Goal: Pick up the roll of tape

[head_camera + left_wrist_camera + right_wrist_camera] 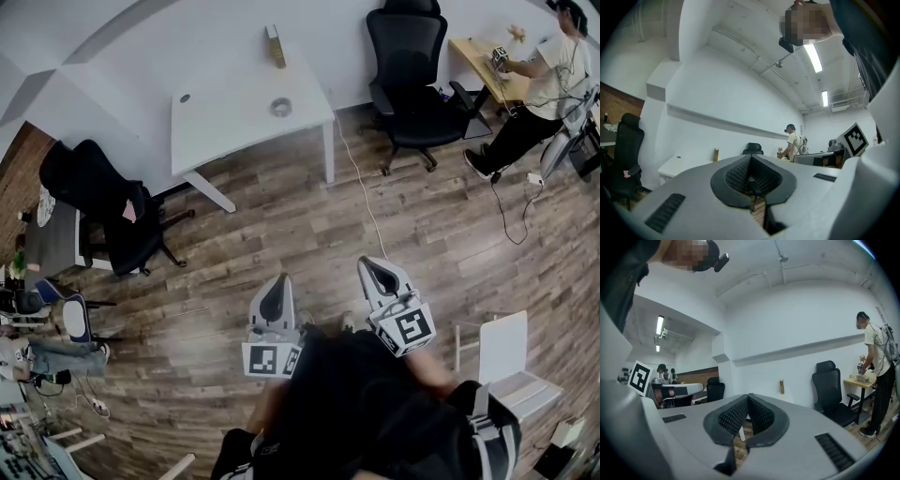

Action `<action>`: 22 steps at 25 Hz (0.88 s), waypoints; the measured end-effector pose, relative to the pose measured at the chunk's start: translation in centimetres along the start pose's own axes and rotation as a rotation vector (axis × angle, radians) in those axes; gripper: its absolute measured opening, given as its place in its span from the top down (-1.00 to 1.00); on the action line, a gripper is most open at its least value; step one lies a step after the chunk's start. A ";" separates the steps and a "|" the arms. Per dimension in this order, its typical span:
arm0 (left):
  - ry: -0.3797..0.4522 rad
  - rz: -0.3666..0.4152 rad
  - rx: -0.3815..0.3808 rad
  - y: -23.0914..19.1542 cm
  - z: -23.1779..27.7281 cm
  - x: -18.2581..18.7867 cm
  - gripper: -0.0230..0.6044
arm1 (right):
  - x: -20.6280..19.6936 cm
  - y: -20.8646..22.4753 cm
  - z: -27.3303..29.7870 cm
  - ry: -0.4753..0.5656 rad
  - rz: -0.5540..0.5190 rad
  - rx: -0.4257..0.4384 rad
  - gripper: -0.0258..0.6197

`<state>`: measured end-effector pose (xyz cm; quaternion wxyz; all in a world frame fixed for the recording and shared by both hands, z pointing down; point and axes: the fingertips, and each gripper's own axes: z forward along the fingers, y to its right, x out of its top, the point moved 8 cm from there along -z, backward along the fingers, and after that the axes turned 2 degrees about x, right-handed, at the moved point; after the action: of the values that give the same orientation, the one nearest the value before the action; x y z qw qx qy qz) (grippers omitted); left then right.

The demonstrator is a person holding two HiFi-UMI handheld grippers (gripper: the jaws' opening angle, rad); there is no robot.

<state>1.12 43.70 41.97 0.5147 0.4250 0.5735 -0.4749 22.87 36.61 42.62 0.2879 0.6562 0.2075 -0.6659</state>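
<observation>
We see a floor (281,234) of brown, grained wood planks with a dull sheen spreading out from the counter (225,127), whose top is smooth, matt white. On the counter, the roll of tape (281,107) looks pale grey and faintly glossy. To the right of the counter, the office chair (408,75) is matt black and cloth-like. The left claw (275,292) and right claw (380,272) have smooth, matt grey plastic shells. Their pads (736,177) are black, finely ribbed and rubbery.

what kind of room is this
Probably an open office or lab workspace: a white desk holding a roll of tape, a black office chair on a wood-plank floor, and a person working at a wooden desk.
</observation>
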 end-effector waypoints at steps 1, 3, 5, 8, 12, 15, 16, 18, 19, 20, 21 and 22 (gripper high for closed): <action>-0.002 0.003 0.009 0.2 0.2 -0.2 0.85 | -0.2 0.5 0.1 0.002 0.002 0.008 0.88; -0.007 0.009 0.033 0.4 0.6 -0.5 0.85 | -0.5 1.4 0.5 0.007 -0.002 0.029 0.88; -0.018 0.008 0.057 0.3 1.1 -0.7 0.85 | -0.5 2.3 1.3 0.006 -0.004 0.048 0.88; -0.042 0.006 0.078 0.1 2.3 -1.2 0.85 | -0.6 3.6 2.1 -0.004 0.012 0.063 0.88; -0.057 -0.006 0.067 -0.8 5.4 -2.5 0.85 | -1.7 5.8 4.1 -0.023 0.014 0.046 0.88; -0.064 -0.021 0.047 -2.5 8.8 -3.4 0.85 | -2.0 7.6 7.0 -0.039 0.012 0.027 0.88; -0.062 -0.029 0.041 -3.3 10.2 -3.5 0.85 | -1.9 8.2 8.2 -0.043 0.008 0.023 0.88; -0.054 -0.043 0.025 -5.1 13.1 -3.4 0.85 | -1.4 9.4 10.8 -0.049 -0.004 0.015 0.88; -0.051 -0.048 0.017 -6.1 14.7 -3.2 0.85 | -1.1 10.1 12.2 -0.051 -0.010 0.010 0.88; -0.048 -0.049 0.010 -7.2 16.3 -3.0 0.85 | -0.7 10.8 13.7 -0.050 -0.014 0.005 0.88; -0.045 -0.047 0.004 -8.3 17.9 -2.7 0.85 | -0.2 11.5 15.3 -0.047 -0.016 0.001 0.88; -0.043 -0.042 0.000 -9.3 19.5 -2.4 0.85 | 0.2 12.2 16.9 -0.043 -0.016 -0.003 0.88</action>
<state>-4.10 22.79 44.98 0.5170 0.4025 0.5710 -0.4946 18.10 16.41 44.55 0.2880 0.6395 0.2077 -0.6819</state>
